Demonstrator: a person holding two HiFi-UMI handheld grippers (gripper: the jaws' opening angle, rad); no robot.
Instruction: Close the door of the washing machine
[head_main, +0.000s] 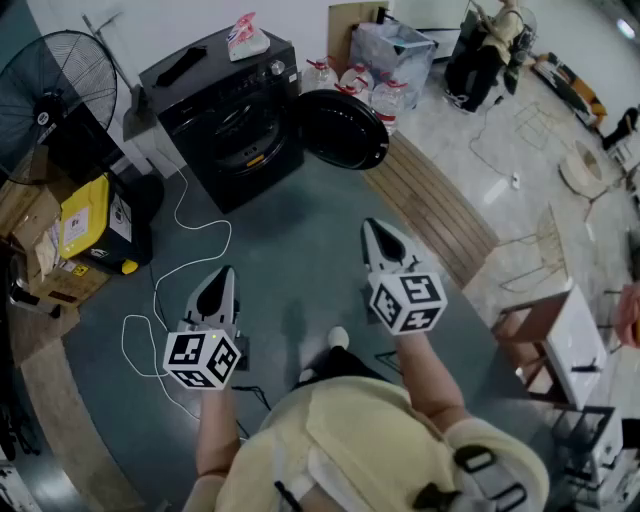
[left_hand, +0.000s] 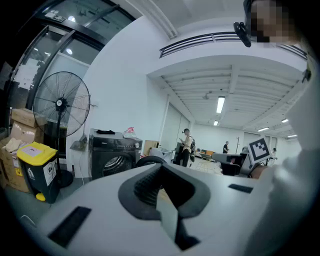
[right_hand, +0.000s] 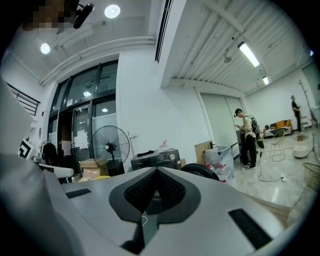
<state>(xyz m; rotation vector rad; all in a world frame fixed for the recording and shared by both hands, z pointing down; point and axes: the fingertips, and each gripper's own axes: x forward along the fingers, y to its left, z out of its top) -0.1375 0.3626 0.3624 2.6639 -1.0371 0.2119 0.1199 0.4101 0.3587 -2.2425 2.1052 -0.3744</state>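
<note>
The approach seems to be only beginning, with the washing machine (head_main: 225, 120) sitting well ahead and its door (head_main: 340, 128) hanging wide open to the right. The left gripper (head_main: 220, 275) and right gripper (head_main: 375, 232) are holding their jaws together, empty; the next move is calling for stepping closer, then pushing the door shut

We counted one washing machine (head_main: 235, 115) at the far left, with one door (head_main: 342, 128). Beside it were one standing fan (head_main: 55, 80), one yellow-lidded bin (head_main: 85, 215) and one white cable (head_main: 190, 235). Near us were two grippers: the left gripper (head_main: 220, 280) and the right gripper (head_main: 375, 235). Far off, we made out at least three water bottles (head_main: 355, 78).
</note>
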